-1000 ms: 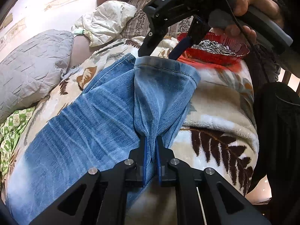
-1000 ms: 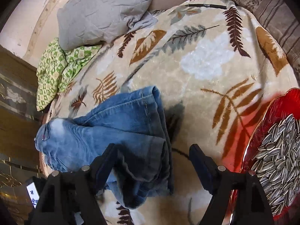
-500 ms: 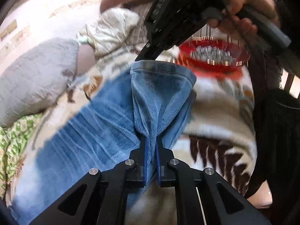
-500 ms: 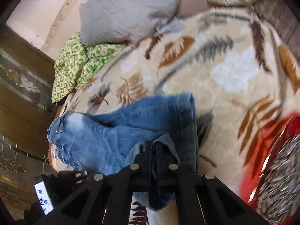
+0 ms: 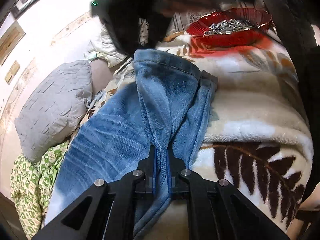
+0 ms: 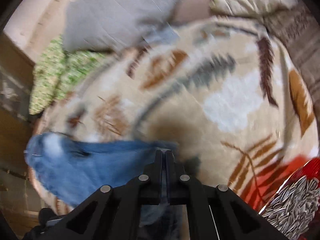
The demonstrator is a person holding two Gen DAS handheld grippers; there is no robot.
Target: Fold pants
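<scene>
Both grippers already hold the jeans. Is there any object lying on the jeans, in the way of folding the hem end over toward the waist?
Nothing visible lies on the jeans. The red bowl of sunflower seeds sits on the blanket beyond the hem, off the denim; the grey pillow lies beside the jeans.

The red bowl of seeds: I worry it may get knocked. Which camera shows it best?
The left wrist view: the whole red bowl shows sharply at the far end of the blanket, beyond the jeans. The right wrist view is blurred and catches only part of it at the lower right edge.
</scene>
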